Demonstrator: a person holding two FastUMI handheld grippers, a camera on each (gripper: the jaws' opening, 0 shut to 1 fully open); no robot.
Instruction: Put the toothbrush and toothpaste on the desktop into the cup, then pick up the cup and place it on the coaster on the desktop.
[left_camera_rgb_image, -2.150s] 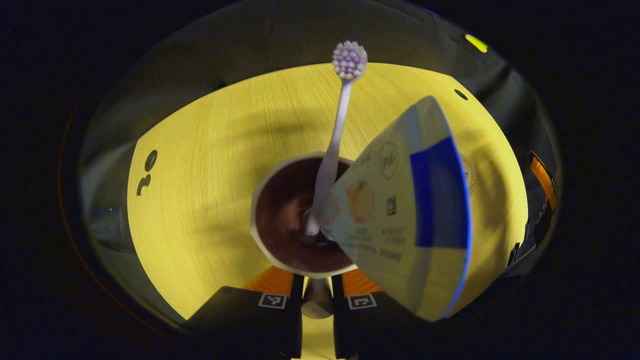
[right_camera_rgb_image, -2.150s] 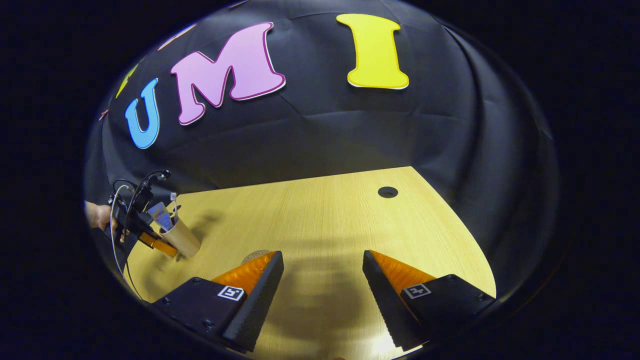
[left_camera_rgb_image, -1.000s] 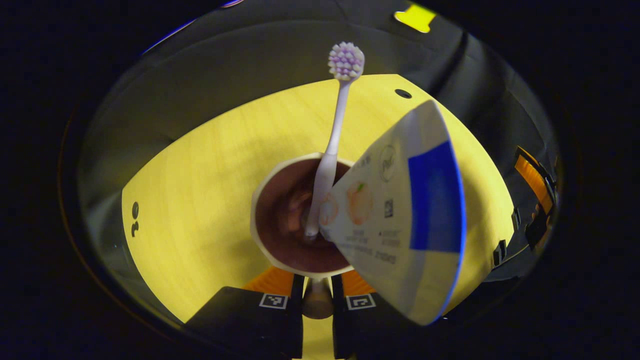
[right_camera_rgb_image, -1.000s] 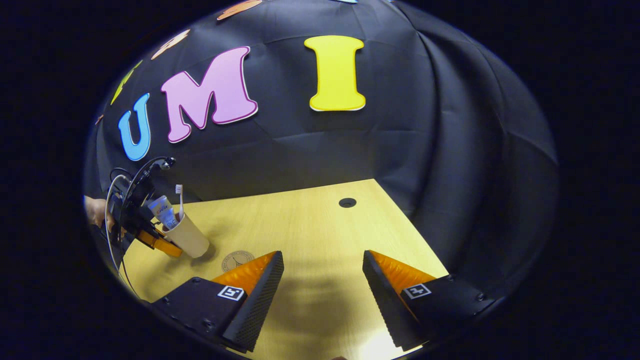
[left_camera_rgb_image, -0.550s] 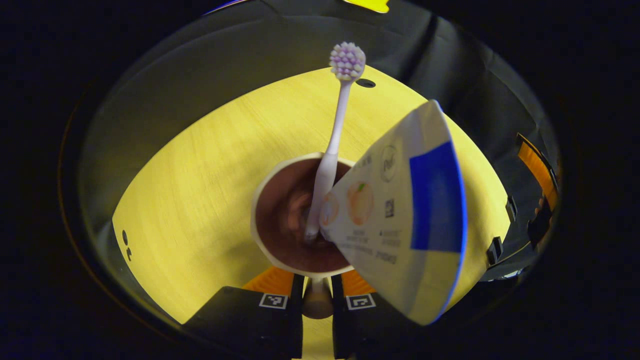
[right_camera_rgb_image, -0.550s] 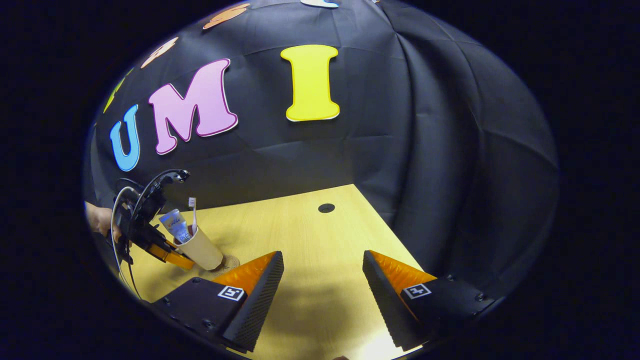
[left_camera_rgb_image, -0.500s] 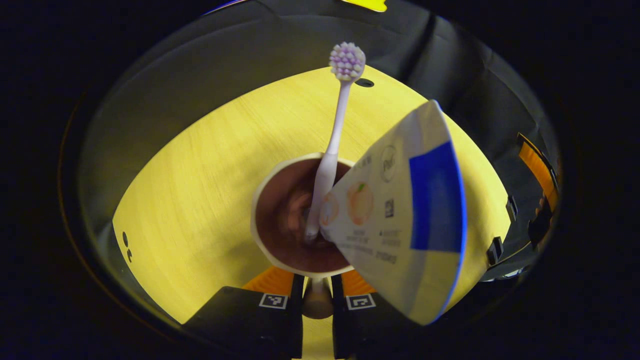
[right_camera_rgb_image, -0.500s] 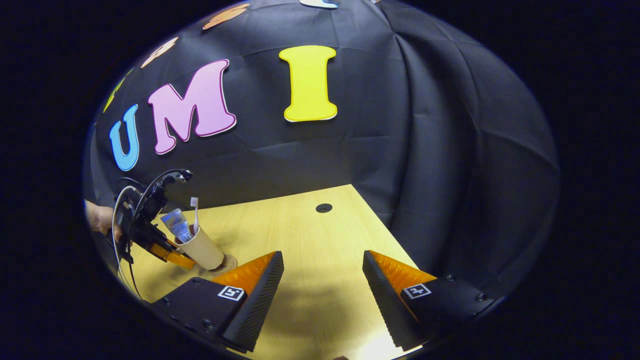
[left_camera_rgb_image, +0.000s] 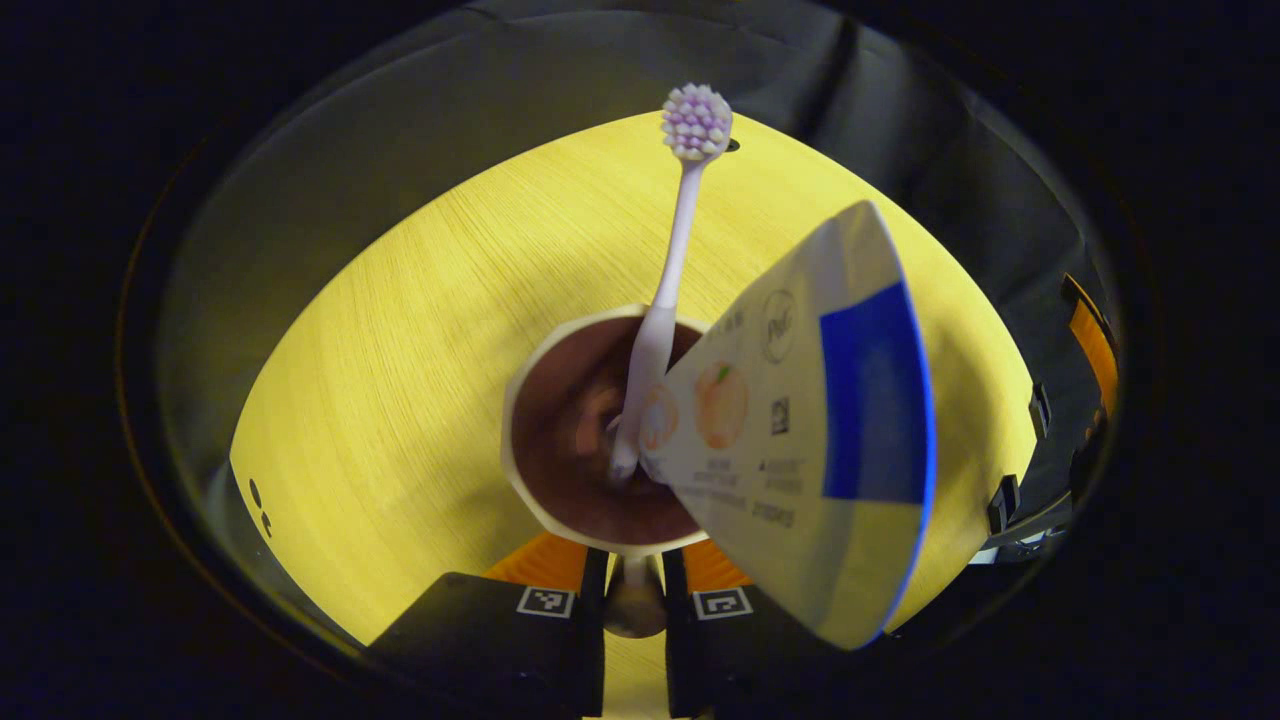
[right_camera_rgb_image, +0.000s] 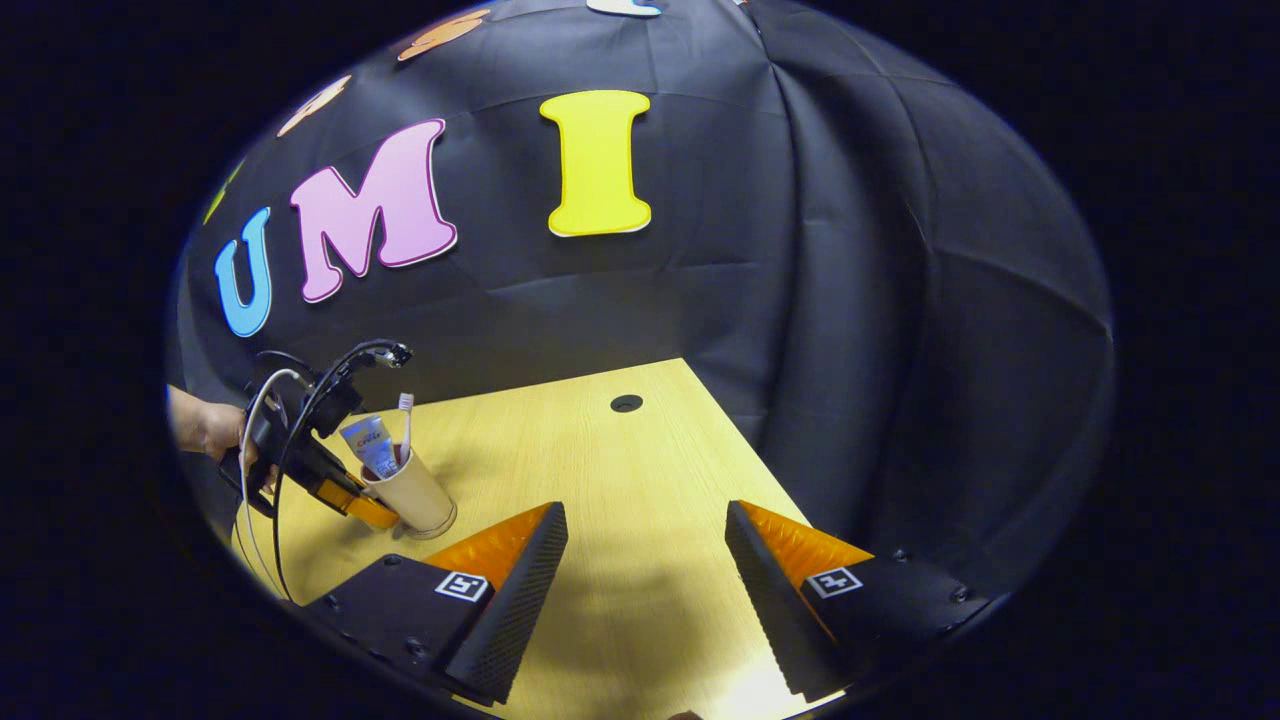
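My left gripper (left_camera_rgb_image: 634, 600) is closed on the near wall of the cup (left_camera_rgb_image: 600, 430), both fingers pressed to it just below the rim. The toothbrush (left_camera_rgb_image: 672, 270) and the toothpaste (left_camera_rgb_image: 810, 420) both stand inside, the tube leaning out to the right. So I judge the loading is done and I am on the last step, setting the cup onto the coaster.

From the right gripper view the cup (right_camera_rgb_image: 412, 492) sits low on the desktop (right_camera_rgb_image: 600, 470) at far left, with a pale round edge at its foot that may be the coaster; I cannot tell whether the cup rests squarely on it. Next I would settle the base flat, then let go without tipping the load.

My right gripper (right_camera_rgb_image: 645, 560) hangs wide open and empty over bare desk.
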